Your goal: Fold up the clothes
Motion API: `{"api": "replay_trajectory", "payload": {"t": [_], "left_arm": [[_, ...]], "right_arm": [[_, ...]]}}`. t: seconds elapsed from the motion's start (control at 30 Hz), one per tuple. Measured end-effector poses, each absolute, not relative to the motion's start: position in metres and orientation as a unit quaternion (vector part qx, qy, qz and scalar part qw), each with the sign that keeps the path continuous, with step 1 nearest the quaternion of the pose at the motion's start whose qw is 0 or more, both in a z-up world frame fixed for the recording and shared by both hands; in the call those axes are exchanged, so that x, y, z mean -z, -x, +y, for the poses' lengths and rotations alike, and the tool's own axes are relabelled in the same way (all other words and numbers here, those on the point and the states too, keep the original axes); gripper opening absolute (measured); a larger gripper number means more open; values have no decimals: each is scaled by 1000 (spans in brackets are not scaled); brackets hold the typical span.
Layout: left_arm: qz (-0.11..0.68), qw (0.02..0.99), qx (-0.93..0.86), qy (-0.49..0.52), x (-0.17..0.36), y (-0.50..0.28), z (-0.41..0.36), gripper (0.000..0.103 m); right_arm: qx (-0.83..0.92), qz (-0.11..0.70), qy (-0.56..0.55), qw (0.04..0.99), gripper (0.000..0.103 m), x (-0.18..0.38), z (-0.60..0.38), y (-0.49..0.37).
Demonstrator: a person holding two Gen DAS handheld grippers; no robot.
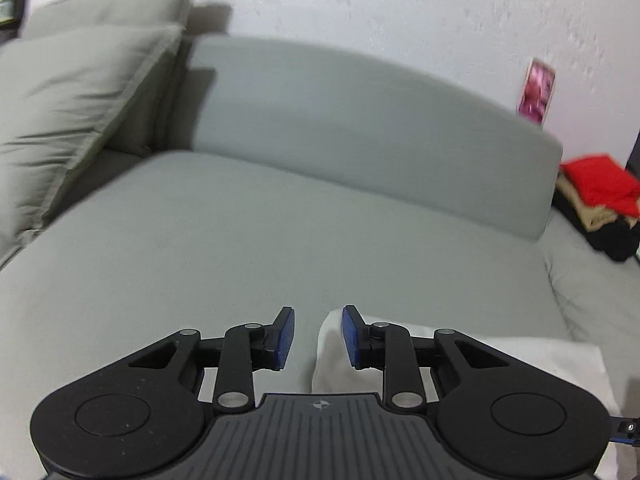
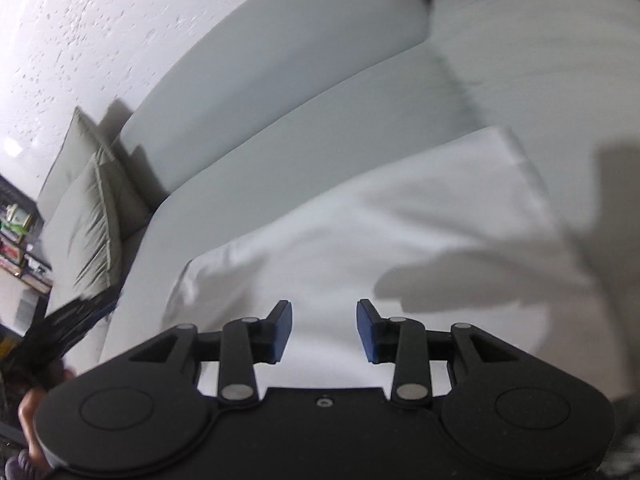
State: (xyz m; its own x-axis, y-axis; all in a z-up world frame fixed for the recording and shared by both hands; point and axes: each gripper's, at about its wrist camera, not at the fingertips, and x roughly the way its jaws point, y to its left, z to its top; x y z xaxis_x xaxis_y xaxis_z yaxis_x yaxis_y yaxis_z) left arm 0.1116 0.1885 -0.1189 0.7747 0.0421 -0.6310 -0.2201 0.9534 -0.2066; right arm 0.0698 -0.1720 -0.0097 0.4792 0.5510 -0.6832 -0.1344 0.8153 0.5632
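Note:
A white garment (image 2: pixel 380 240) lies spread flat on the grey sofa seat (image 1: pixel 224 248), with a folded edge along its far right side. My right gripper (image 2: pixel 324 330) hovers over its near part, jaws apart, and nothing sits between the blue pads. In the left wrist view only a corner of the white garment (image 1: pixel 330 340) shows, just beside the right pad of my left gripper (image 1: pixel 318 336). That gripper stands open at the garment's left edge, and its pads do not press on the cloth.
The sofa backrest (image 1: pixel 360 120) runs across behind the seat. Two grey-green cushions (image 1: pixel 68 120) lean at the left end. A pile of red, tan and black clothes (image 1: pixel 600 192) lies at the right end. A pink picture (image 1: pixel 538 92) stands on the backrest.

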Motion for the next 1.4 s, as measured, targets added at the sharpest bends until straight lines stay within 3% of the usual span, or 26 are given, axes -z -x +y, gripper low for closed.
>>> {"api": "replay_trajectory", "payload": {"t": [0.23,0.5,0.57,0.63,0.73,0.9,1.07,1.2,1.33,1.37,1.4], "left_arm": [[388,874,-21,293,166,-159,237,26],[421,838,29,347,183,-189,236,29],[433,829,26,353,190,-200,238,26],[443,820,16,362,197,-207,239,15],[444,807,-2,388,205,-212,245,6],[390,844,-83,359,185,-191,256,0],[349,873,-122,319,165,-168,261,0],[343,893,-68,285,150,-157,236,25],[348,914,-3,210,142,-149,178,27],[347,916,13,199,142,-149,158,27],[352,918,26,182,145,-152,143,28]], "right_arm": [[-206,497,-207,817,34,22,-131,-68],[-195,498,-223,815,34,28,-131,-72],[-194,496,-218,818,34,29,-129,-71],[-194,495,-207,821,34,28,-127,-70],[-195,494,-196,824,34,26,-125,-70],[-194,493,-201,824,34,26,-128,-71],[-196,489,-196,827,34,26,-127,-69],[-201,481,-188,832,36,26,-126,-68],[-215,453,-192,844,35,20,-132,-70],[-217,440,-192,850,32,17,-135,-72],[-219,426,-193,856,21,15,-138,-75]]}}
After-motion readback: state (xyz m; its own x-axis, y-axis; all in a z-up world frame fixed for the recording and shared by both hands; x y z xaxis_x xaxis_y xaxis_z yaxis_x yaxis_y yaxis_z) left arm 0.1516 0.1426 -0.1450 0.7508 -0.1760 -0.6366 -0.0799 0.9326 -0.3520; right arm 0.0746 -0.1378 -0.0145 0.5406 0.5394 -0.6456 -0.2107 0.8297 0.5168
